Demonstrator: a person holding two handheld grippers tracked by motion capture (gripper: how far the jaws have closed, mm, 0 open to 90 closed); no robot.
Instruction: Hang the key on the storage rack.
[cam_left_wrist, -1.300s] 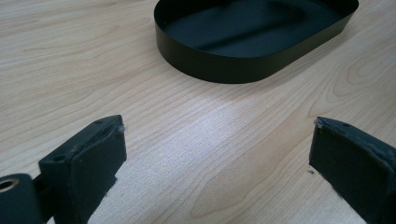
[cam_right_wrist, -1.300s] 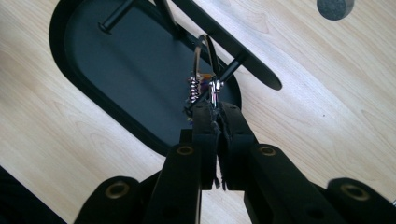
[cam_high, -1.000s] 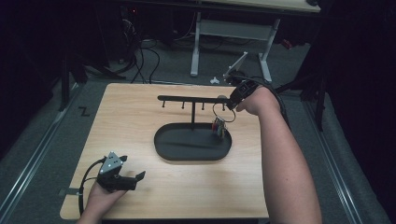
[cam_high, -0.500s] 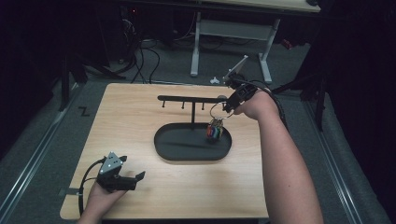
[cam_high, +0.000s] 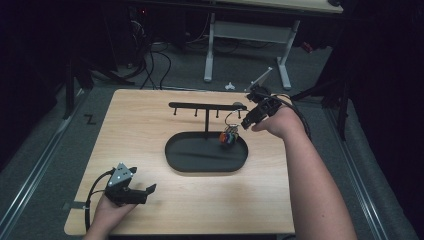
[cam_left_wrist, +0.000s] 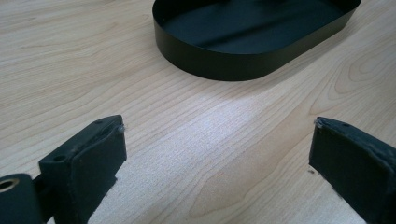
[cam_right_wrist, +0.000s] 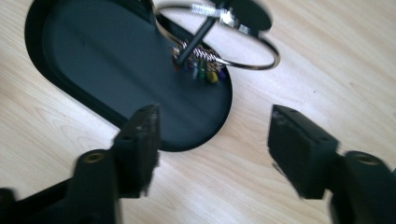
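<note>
Black jaws of my right gripper (cam_high: 248, 121) have just been opening, nothing between them, so the key ring (cam_right_wrist: 219, 39) now hangs on the rack's end peg (cam_right_wrist: 196, 39) on its own, just ahead over the tray (cam_high: 175, 160). My left gripper (cam_high: 145, 192) rests open, well apart.

A pale wooden table (cam_high: 150, 150) stands on grey floor (cam_high: 40, 165), with tangled black cables (cam_high: 150, 60) and a white desk frame (cam_high: 245, 45) in the dark beyond its far edge.
</note>
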